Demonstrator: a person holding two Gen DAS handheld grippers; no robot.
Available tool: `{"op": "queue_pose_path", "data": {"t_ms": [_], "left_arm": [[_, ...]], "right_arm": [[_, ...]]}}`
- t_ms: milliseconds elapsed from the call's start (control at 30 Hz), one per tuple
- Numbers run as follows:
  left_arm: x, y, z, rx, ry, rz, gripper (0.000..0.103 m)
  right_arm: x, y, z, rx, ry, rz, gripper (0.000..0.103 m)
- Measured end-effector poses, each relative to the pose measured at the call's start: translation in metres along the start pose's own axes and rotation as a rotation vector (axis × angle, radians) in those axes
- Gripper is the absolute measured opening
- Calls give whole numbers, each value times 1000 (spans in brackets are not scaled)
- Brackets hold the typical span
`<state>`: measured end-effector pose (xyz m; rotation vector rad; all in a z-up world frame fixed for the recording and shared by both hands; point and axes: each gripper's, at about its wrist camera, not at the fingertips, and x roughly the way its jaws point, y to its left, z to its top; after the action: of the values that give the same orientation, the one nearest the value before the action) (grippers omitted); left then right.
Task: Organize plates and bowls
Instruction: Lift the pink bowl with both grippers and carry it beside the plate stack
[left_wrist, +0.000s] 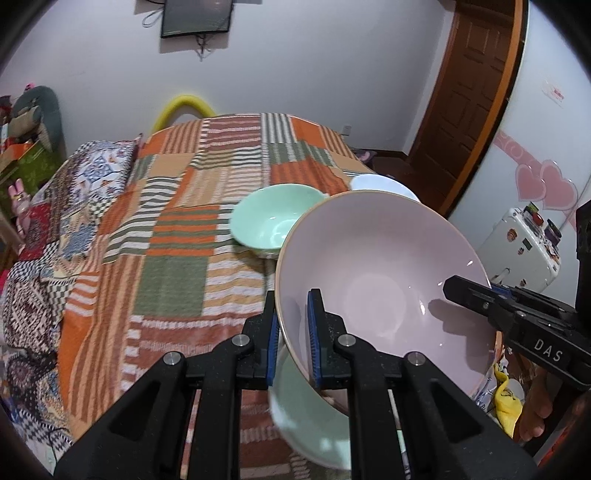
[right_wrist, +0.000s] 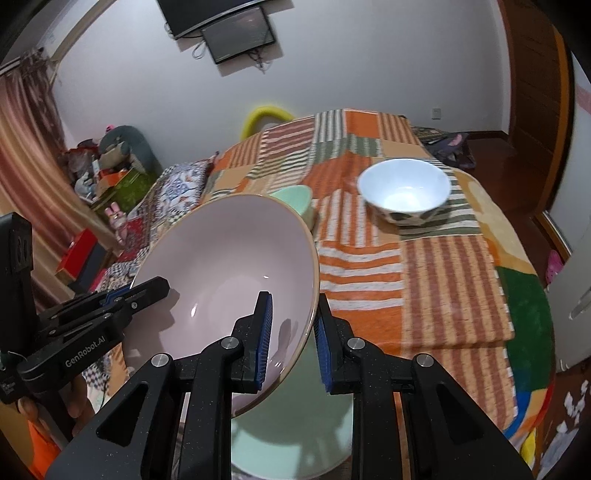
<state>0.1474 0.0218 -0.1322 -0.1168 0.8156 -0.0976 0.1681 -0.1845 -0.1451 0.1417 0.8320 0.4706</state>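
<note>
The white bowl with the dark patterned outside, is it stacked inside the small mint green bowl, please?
No, the white bowl with the dark patterned outside stands alone on the striped patchwork blanket, apart from the small mint green bowl.

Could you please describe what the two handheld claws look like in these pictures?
Both are speckled matte black plastic with silver round pivot bolts and ribbed blue pads. The left claw bears white "GenRobot.AI" lettering on its side; the right claw bears white "DAS". No sleeves or cables show.
</note>
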Motion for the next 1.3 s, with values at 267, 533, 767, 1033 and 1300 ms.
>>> {"op": "queue_pose_path", "data": {"t_ms": [267, 533, 767, 1033, 1300], "left_arm": [[-30, 26, -18, -41, -20, 48, 13], [-49, 58, -37, -97, -26, 91, 13], [-51, 90, -54, -151, -10, 120, 13], [-38, 122, -75, -213, 38, 150, 14], [-18, 145, -94, -254, 96, 165, 13]], "right_arm": [[4, 30, -9, -50, 12, 46, 20], [15, 63, -18, -108, 40, 80, 20], [31, 91, -28, -158, 83, 95, 20], [60, 111, -44, -183, 168, 116, 20], [88, 123, -56, -203, 247, 113, 20]]}}
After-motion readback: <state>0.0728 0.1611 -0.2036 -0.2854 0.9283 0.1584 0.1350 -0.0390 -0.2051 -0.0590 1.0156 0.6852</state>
